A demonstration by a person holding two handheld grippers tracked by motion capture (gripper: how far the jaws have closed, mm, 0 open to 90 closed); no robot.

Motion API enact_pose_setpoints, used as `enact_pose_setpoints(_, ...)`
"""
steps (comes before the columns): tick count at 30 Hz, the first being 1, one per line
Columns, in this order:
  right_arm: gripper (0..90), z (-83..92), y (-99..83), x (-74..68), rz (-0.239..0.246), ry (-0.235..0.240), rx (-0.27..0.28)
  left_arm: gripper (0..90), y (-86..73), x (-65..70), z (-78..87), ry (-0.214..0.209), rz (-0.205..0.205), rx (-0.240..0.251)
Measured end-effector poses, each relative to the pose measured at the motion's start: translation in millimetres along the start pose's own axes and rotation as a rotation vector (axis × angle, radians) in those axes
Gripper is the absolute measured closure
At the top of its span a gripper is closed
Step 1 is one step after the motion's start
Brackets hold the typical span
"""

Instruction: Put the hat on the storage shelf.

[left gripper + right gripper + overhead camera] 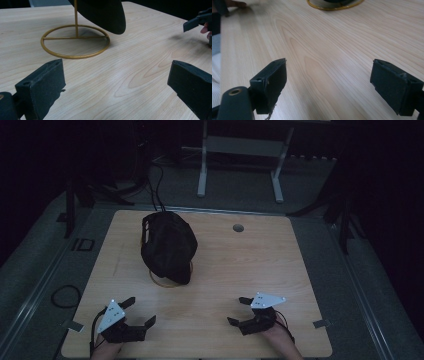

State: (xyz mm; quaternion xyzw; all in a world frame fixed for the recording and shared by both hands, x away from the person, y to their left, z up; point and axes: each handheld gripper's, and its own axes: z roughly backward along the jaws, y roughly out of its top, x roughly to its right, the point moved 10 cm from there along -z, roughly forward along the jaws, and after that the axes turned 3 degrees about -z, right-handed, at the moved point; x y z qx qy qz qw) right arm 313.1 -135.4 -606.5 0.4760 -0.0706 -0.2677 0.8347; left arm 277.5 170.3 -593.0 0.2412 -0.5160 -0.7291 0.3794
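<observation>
A black cap [167, 245] sits on a gold wire stand whose ring base [170, 283] rests on the wooden table [240, 265], left of centre. In the left gripper view the gold ring base [75, 41] and upright rod lie ahead, with the cap's brim [105, 13] hanging over them. My left gripper [139, 312] is open near the front left edge, nothing between its jaws. My right gripper [239, 311] is open near the front right, jaws wide over bare wood [329, 75]. The stand's ring [334, 5] shows at the top of the right gripper view.
A round cable hole [238, 227] sits in the table's far right part. Beyond the table stands a white metal frame [240, 150] on a dark floor. Cables [159, 190] run off the back edge behind the cap. The other gripper [197, 21] shows at the right of the left gripper view.
</observation>
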Motion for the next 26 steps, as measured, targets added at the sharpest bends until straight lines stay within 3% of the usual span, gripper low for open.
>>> enact_pose_setpoints(6,13.7,14.5,-5.2,6.8,-0.031,-0.011,0.024,1.6,-0.4,0.3,0.0,0.003,-0.005,-0.004)
enact_pose_setpoints(14,13.8,33.9,-17.6,20.9,-0.046,-0.073,0.028,1.6,-1.3,0.4,-0.4,0.005,-0.007,-0.009)
enact_pose_setpoints(26,13.8,33.4,-19.8,24.4,-0.037,-0.089,0.023,1.6,-2.7,0.6,-0.8,0.005,-0.004,-0.012)
